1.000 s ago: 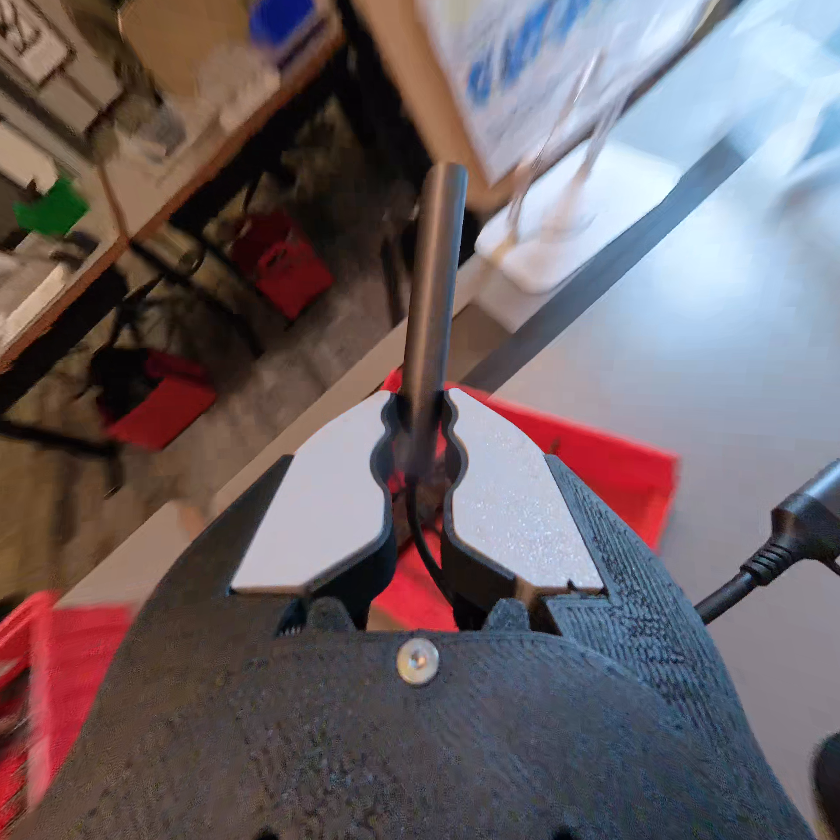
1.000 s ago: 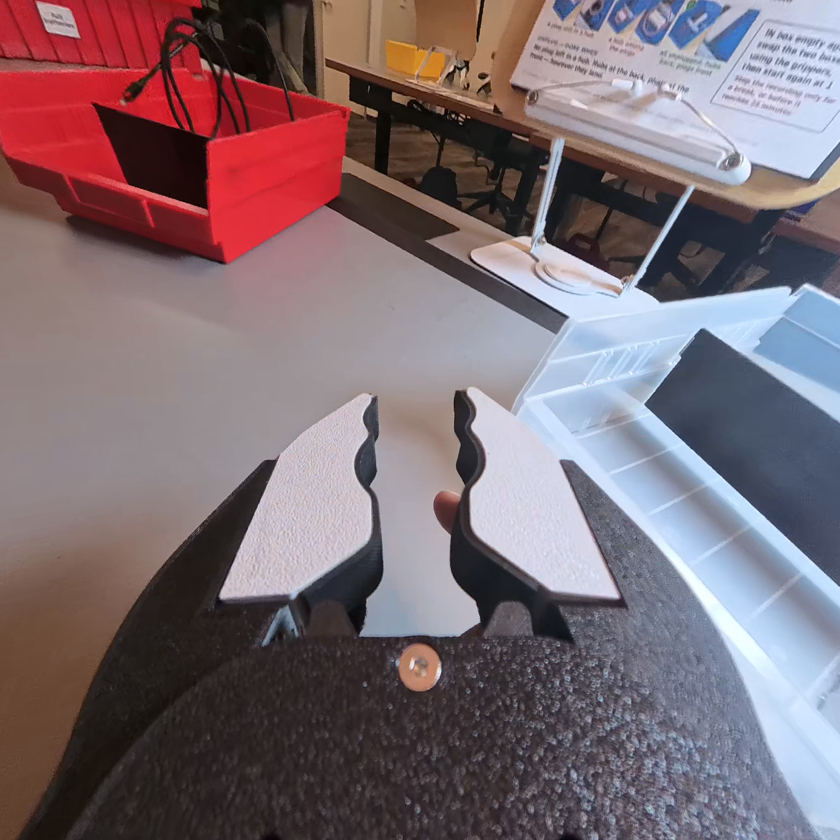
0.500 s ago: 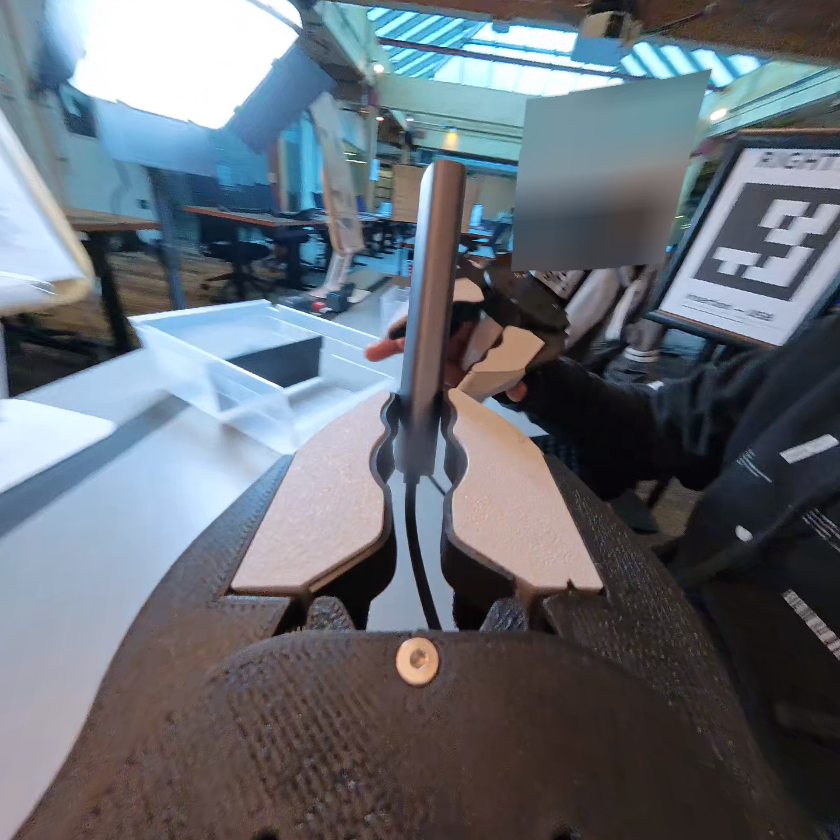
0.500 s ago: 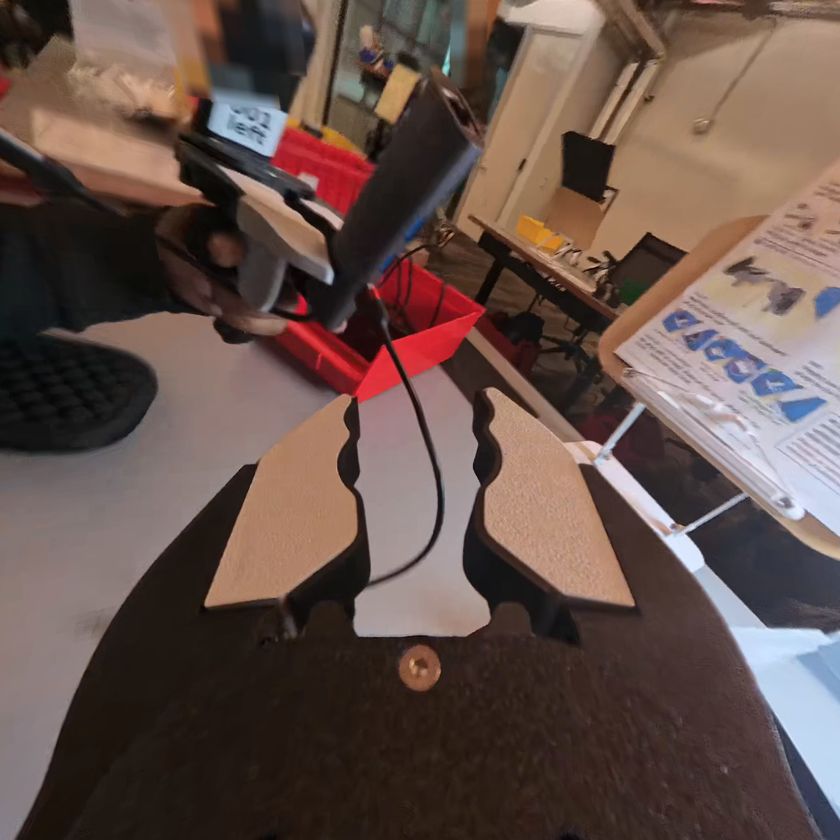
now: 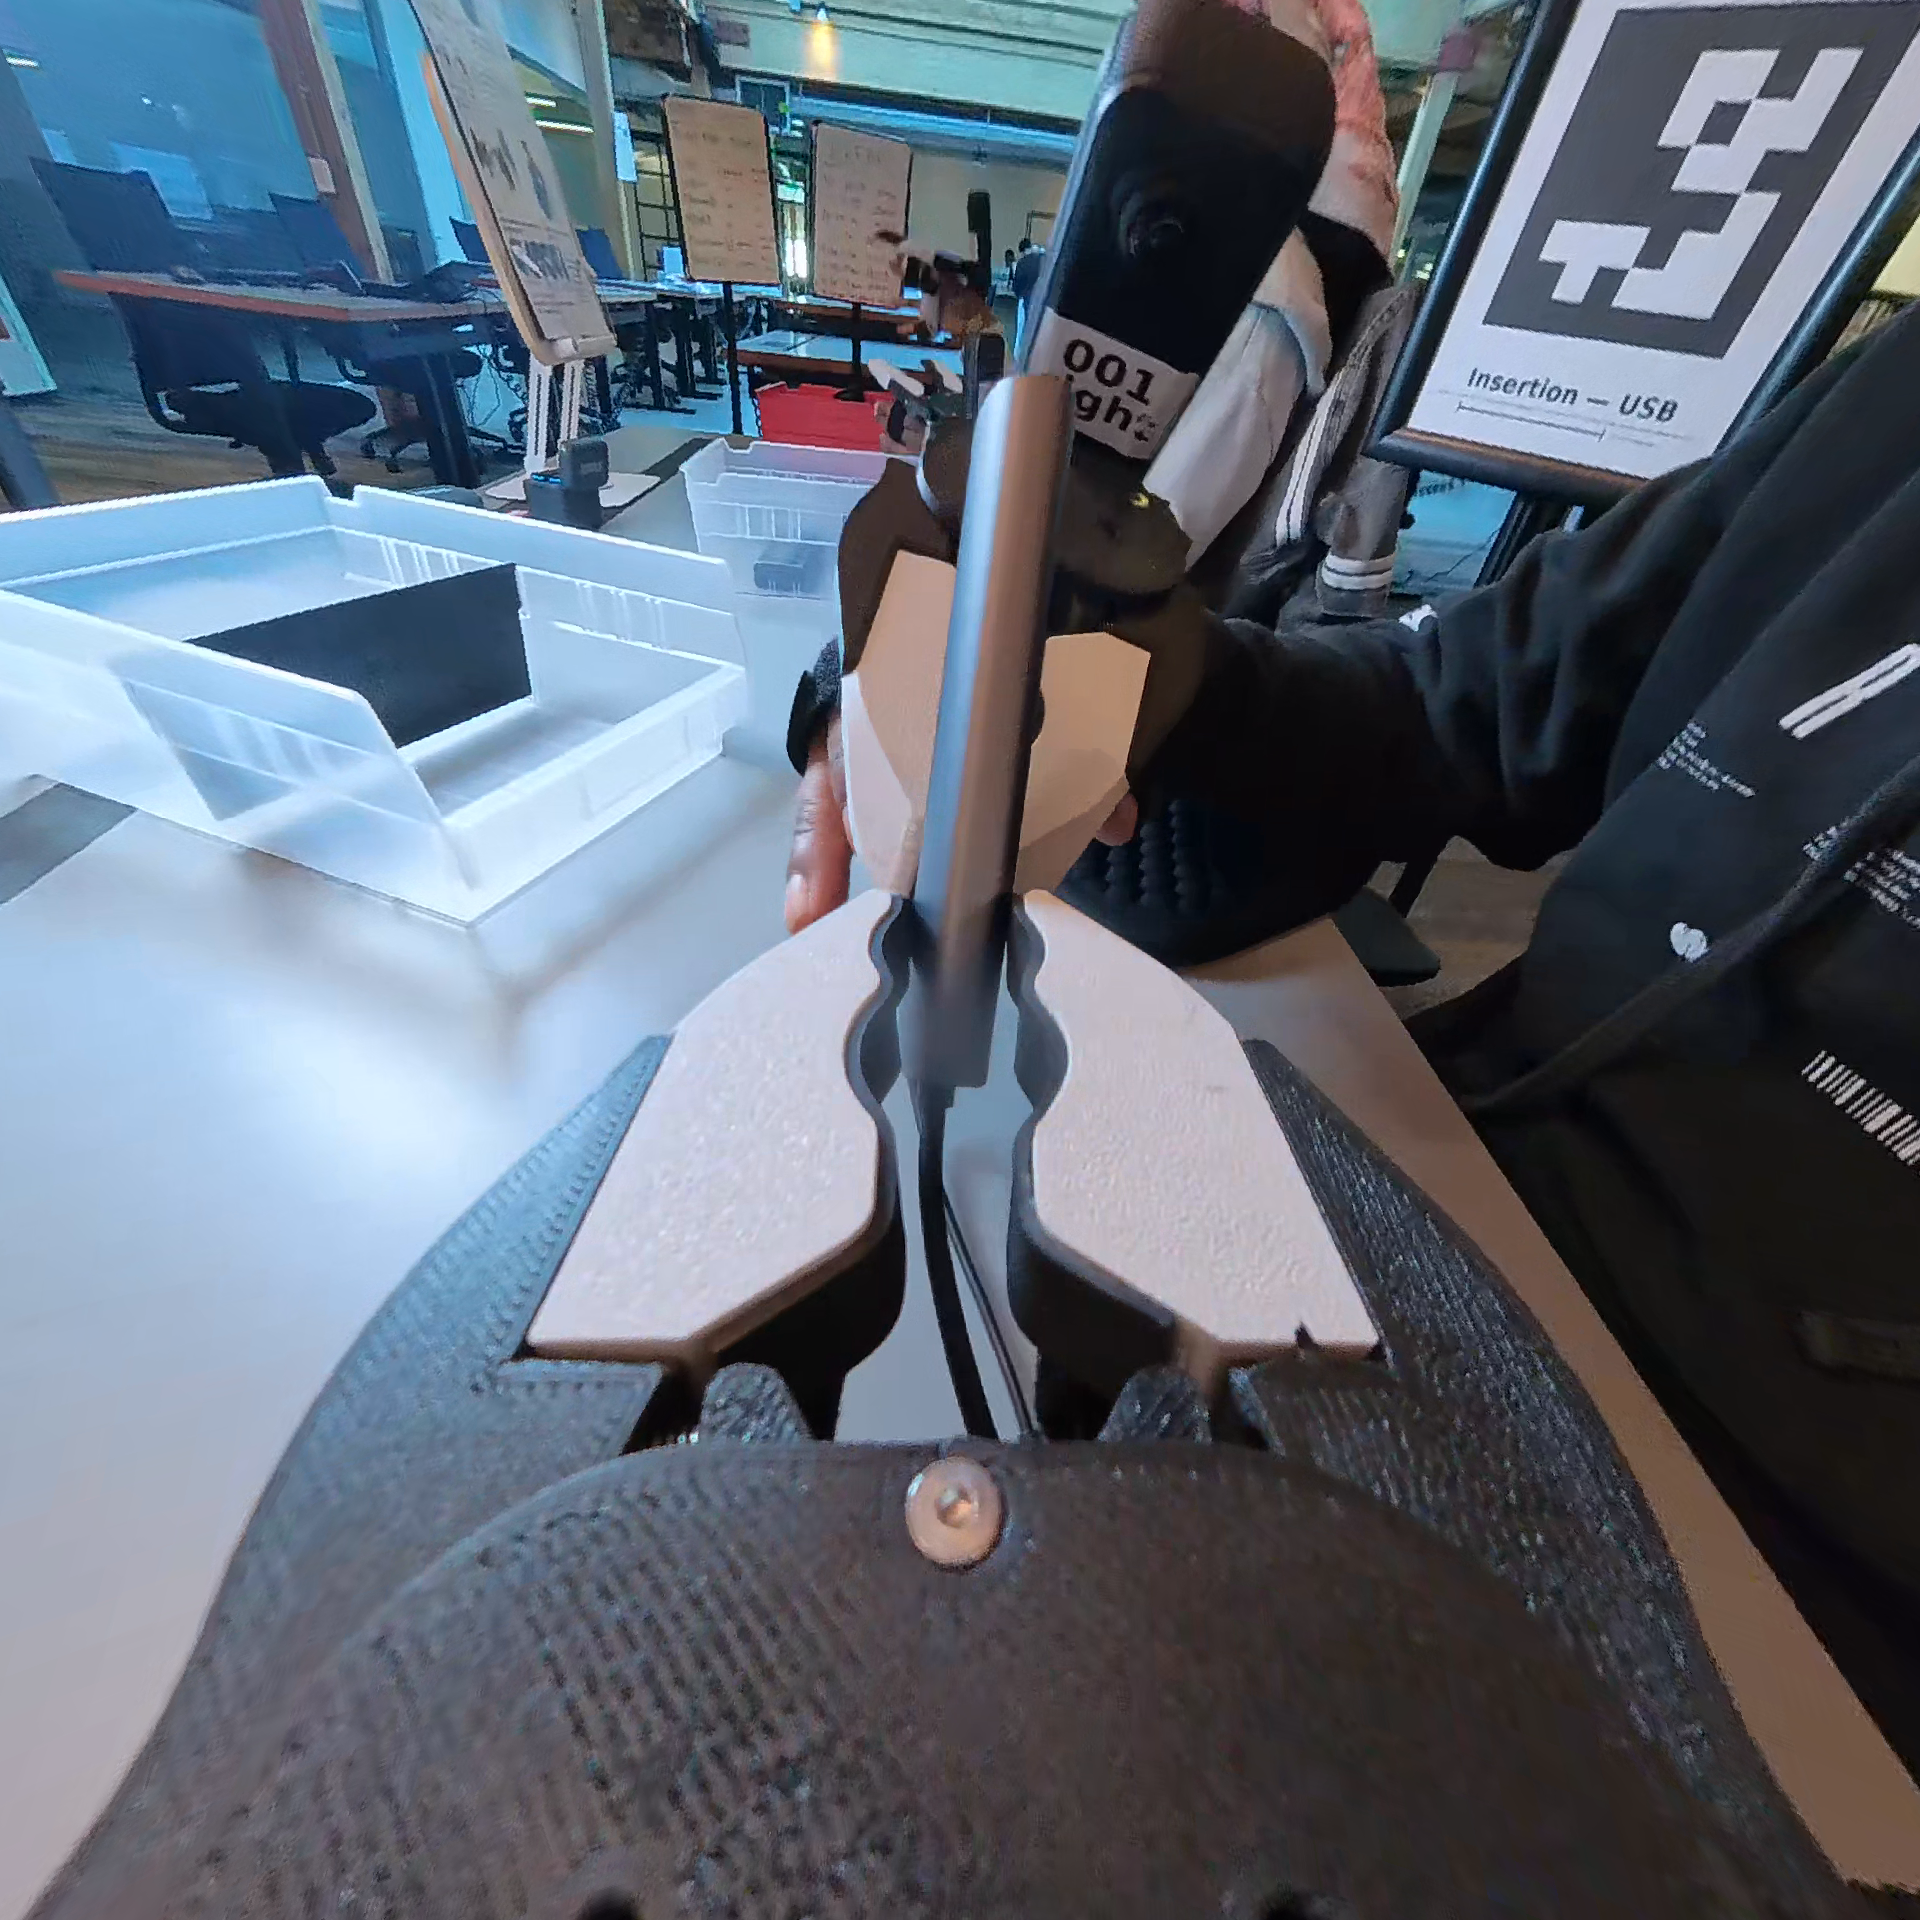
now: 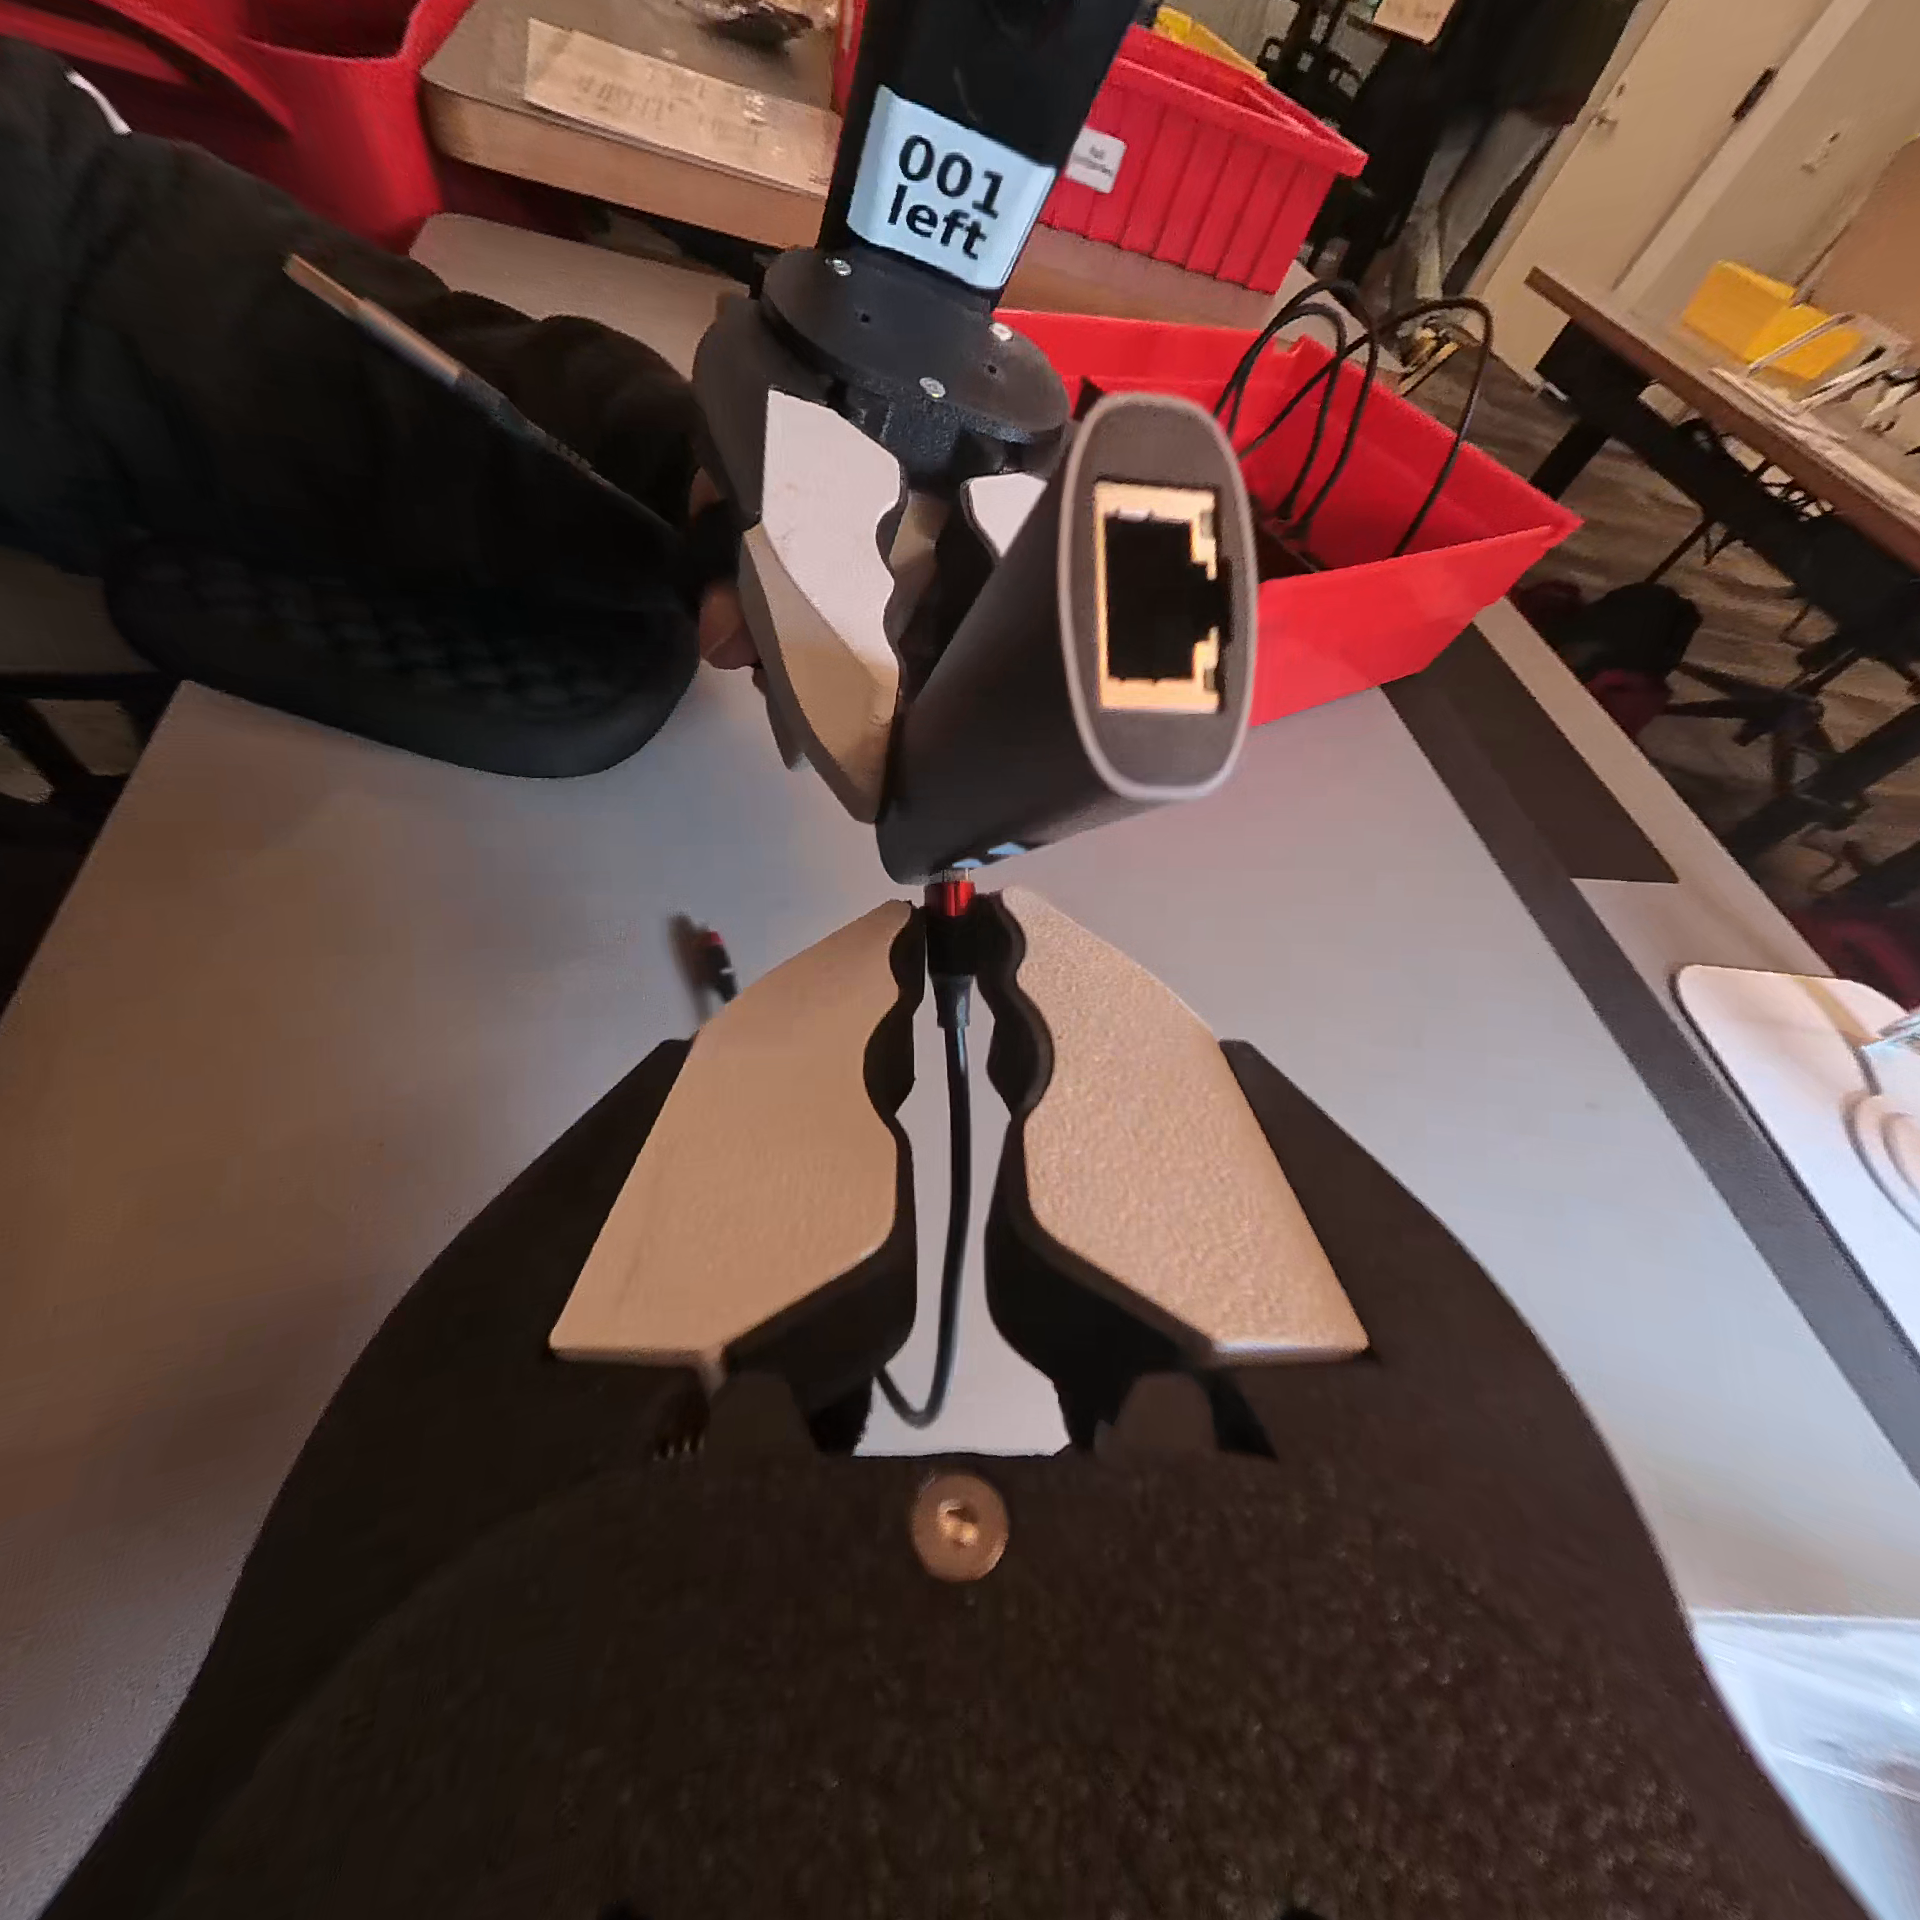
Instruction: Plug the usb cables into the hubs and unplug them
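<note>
My left gripper (image 5: pixel 951 977) is shut on the lower end of a dark grey hub (image 5: pixel 987 665) and holds it upright above the table. The hub's own black cable (image 5: pixel 940 1247) hangs down between the fingers. In the right wrist view the hub (image 6: pixel 997 727) tilts toward the camera with a square port (image 6: pixel 1158 603) facing me. My right gripper (image 6: pixel 951 951) is shut on a black USB plug with a red ring (image 6: pixel 951 925), whose tip meets the hub's lower side; how deep it sits is hidden. The right gripper's fingers (image 5: pixel 894 727) show behind the hub.
A second plug (image 6: pixel 707 961) lies on the grey table (image 6: pixel 416 987). A red bin (image 6: pixel 1434 582) with black cables stands behind the hub. A clear plastic bin (image 5: pixel 582 748) stands left of the hub. A person's dark sleeve (image 5: pixel 1558 727) is at the table's edge.
My right gripper has shut on the USB plug and brought it up to the hub. My left gripper has swung the hub round from the red bin to face the right gripper.
</note>
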`<state>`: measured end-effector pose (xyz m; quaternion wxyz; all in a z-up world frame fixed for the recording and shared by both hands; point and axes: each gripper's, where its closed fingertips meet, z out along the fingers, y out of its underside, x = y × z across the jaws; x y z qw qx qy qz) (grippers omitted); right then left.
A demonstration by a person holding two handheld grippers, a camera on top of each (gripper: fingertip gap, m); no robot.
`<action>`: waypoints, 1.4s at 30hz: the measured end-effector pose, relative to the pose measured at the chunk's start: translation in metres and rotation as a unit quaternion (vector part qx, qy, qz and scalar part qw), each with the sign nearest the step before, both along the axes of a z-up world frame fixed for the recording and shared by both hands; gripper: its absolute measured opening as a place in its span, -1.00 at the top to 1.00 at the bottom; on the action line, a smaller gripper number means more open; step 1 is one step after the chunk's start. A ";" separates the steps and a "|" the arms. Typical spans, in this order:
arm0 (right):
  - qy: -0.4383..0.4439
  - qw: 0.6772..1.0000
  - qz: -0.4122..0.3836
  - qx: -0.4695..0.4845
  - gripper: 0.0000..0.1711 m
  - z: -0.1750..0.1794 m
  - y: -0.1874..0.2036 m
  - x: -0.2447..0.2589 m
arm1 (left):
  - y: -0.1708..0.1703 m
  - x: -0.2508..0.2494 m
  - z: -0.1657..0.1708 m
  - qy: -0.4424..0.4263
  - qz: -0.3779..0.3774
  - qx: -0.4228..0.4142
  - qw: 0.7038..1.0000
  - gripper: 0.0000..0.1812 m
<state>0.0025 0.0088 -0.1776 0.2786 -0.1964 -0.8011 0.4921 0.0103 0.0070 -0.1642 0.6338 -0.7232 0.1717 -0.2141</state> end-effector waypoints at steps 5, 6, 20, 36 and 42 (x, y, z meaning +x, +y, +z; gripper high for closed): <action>0.003 0.998 -0.023 0.051 0.91 -0.010 0.007 -0.002 | 0.000 -0.012 -0.016 0.115 0.052 -0.039 0.991 0.80; 0.006 0.997 -0.037 0.073 0.91 -0.012 0.010 -0.004 | 0.000 -0.017 -0.016 0.142 0.072 -0.042 0.986 0.77; 0.075 0.983 -0.023 0.168 0.90 -0.015 -0.001 -0.005 | 0.001 -0.013 -0.030 0.352 0.095 -0.055 0.930 0.79; 0.144 0.963 -0.203 0.101 0.91 0.054 0.124 -0.003 | -0.023 -0.081 -0.017 0.322 0.254 -0.059 0.910 0.79; 0.196 0.944 -0.259 0.060 0.90 0.123 0.163 -0.009 | -0.017 -0.080 -0.006 0.235 0.265 -0.022 0.935 0.79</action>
